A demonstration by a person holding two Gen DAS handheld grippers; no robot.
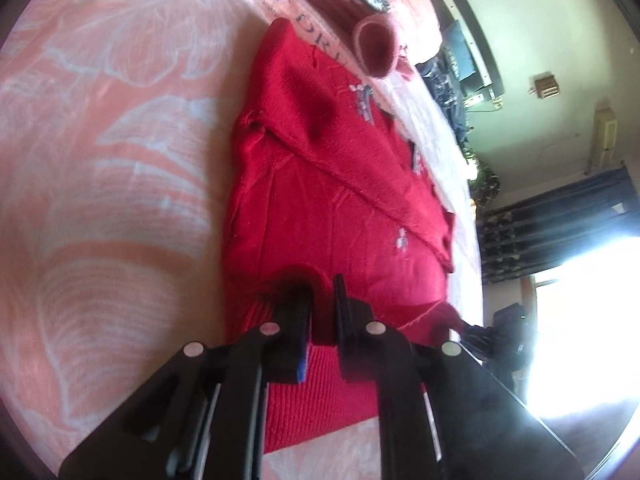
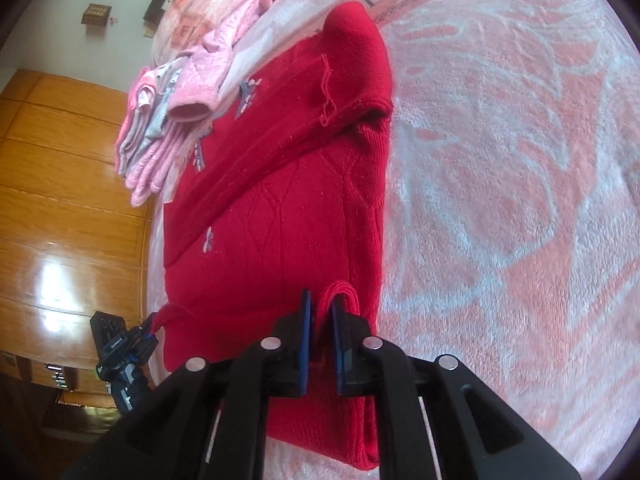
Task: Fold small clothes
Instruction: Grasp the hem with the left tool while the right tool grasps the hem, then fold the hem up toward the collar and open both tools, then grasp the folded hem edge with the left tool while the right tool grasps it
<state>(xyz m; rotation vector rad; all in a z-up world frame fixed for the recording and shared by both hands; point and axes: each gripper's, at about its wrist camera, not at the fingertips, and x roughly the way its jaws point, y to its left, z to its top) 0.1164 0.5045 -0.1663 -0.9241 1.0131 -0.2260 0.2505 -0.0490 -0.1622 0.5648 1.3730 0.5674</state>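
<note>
On the pink floral blanket (image 1: 120, 160), both my claws pinch the red knitted sweater's (image 1: 332, 184) hem. Only my right claw (image 2: 322, 312) sees the folded pink clothes pile (image 2: 160, 136); my left claw (image 1: 322, 292) sees a bright window (image 1: 580, 320).

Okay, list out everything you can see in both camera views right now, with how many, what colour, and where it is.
red sweater: one, red with small grey motifs, partly folded on the blanket
blanket: one, salmon pink with pale floral pattern, under everything
pink clothes: a pile, pink and grey, beyond the sweater
wooden panels: orange-brown, right view's left side
curtain: dark blue, beside a bright window
left gripper: black, shut on the sweater's near edge
right gripper: black, shut on the sweater's near edge
</note>
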